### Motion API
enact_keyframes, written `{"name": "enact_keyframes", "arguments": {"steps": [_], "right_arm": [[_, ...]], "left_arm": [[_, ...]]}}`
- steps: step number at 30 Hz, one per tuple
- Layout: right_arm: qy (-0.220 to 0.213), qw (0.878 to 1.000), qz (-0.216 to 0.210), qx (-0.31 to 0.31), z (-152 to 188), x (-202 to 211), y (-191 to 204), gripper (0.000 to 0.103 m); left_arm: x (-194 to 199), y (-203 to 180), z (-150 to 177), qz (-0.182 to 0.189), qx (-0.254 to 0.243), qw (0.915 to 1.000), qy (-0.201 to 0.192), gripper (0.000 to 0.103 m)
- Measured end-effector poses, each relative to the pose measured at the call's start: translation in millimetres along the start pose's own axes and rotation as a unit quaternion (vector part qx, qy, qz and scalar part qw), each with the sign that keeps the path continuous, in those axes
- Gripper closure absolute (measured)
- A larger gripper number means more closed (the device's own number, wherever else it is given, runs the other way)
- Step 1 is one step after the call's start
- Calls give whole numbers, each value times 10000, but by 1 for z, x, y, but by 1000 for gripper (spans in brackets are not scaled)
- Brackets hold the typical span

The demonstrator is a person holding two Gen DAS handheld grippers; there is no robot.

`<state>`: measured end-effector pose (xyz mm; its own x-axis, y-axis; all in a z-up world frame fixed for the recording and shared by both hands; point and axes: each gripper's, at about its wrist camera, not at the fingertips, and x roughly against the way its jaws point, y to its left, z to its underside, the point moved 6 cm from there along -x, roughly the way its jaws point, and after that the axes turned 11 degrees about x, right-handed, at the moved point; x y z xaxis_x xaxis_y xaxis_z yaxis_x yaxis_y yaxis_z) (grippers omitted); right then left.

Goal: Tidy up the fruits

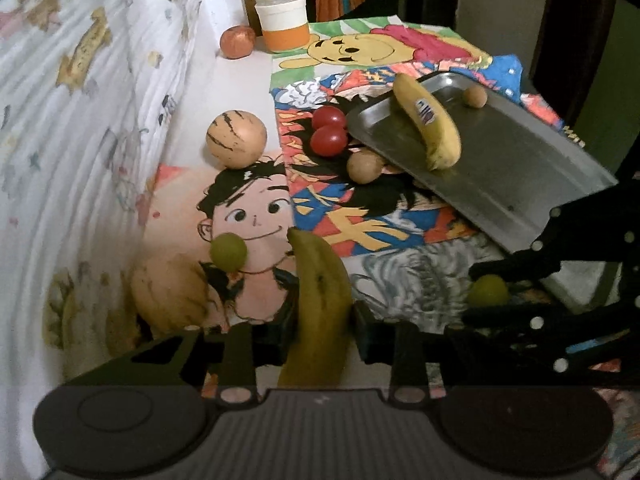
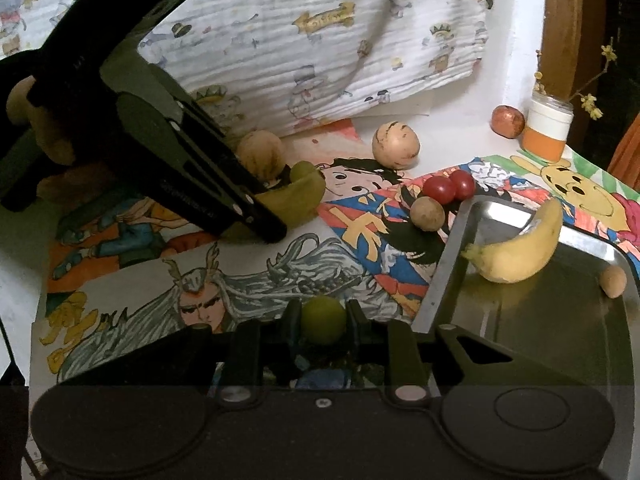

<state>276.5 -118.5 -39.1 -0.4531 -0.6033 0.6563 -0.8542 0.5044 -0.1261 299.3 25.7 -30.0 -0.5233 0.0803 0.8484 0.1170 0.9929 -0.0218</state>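
My left gripper [image 1: 322, 330] is shut on a green-yellow banana [image 1: 320, 300] and holds it over the drawings; it also shows in the right wrist view [image 2: 296, 200]. My right gripper [image 2: 323, 320] is shut on a green grape-like fruit [image 2: 323, 319], just left of the metal tray [image 2: 532, 320]. The tray [image 1: 500, 168] holds a yellow banana [image 1: 430, 124] and a small brown fruit [image 1: 475, 97]. Two red tomatoes [image 1: 329, 130] and a brown fruit [image 1: 365, 166] lie by the tray's left edge. Another green fruit [image 1: 229, 252] and two striped tan melons [image 1: 236, 138] lie to the left.
A white and orange jar [image 1: 284, 20] and an orange-red fruit [image 1: 237, 42] stand at the back. A patterned white cloth [image 1: 80, 120] rises along the left. Coloured drawings [image 1: 360, 220] cover the table.
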Motion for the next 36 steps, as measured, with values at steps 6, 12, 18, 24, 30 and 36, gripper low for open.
{"name": "enact_keyframes", "arguments": {"steps": [6,12,18,24,30,36], "right_arm": [[-262,9991,234,-248,8,30,-2,78],[-533,9942,587,-722,17,61,-20,78],[-693,9859,1039,-1115,27,83,-54,78],[-790,9772,1427,-1357,36,103,-102,78],[-736,9723,1655,-1480,39,103,-151,78],[-590,9723,1561,-1638,45,79,-183,78]], "left_arm": [[20,-16,3,288,88,9994,-142,69],[34,-33,-3,808,656,9937,-422,69],[33,-62,-17,1222,956,9852,-735,69],[13,-95,-28,1462,880,9825,-740,69],[-9,-116,-39,1499,766,9841,-566,69],[-29,-131,-48,1529,748,9845,-420,69]]}}
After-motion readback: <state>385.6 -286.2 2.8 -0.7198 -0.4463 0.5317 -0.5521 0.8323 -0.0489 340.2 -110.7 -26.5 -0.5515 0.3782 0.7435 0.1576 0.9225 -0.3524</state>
